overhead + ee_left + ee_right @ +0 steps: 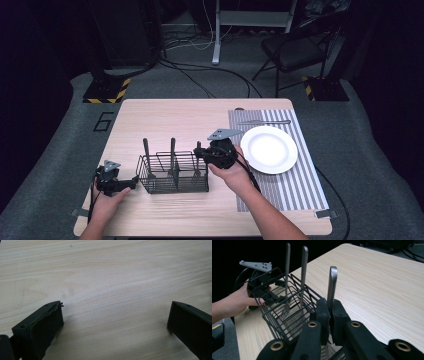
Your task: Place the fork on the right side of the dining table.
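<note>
Steel utensil handle (pixel 332 285) pinched in right claw (pixel 330 312); left claw (pixel 115 320) wide, empty.

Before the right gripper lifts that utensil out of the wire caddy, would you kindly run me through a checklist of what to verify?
1. Right gripper fingers clamped on the utensil handle: ok.
2. Handle upright between the fingers: ok, it stands near vertical.
3. Path overhead free: ok, the two other utensils stand apart in farther compartments.
4. Wire caddy steadied: cannot tell; the left gripper sits at its left end, jaws open over bare table.
5. Drop-off spot free: ok, the white plate on the striped mat is bare.
6. Utensil head free of the mesh: cannot tell, hidden.
</note>
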The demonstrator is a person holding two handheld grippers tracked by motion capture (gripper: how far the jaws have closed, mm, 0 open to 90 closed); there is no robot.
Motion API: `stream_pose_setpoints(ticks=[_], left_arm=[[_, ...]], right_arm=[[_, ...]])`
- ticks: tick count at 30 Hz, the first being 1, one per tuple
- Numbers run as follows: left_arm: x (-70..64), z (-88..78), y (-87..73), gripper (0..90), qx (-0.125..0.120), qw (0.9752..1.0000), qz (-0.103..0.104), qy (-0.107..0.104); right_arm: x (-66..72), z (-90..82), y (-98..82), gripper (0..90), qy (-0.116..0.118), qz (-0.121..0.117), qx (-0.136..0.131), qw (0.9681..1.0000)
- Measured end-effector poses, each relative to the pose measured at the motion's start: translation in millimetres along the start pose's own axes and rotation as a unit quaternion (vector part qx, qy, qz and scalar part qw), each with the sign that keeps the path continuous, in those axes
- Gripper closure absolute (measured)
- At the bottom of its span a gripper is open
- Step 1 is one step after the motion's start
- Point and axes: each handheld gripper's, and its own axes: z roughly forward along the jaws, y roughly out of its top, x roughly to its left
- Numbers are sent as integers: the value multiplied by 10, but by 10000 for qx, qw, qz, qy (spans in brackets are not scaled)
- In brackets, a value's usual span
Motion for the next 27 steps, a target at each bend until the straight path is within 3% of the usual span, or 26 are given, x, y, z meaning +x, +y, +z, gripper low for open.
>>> stream_pose_setpoints(ticks=[15,27], left_arm=[[0,0,0,0,1,10000,0,1],[0,0,0,0,1,10000,2,1]], right_arm=[[124,-207,261,866,30,-95,-181,9998],[84,-453,553,866,-112,-21,-404,9991]])
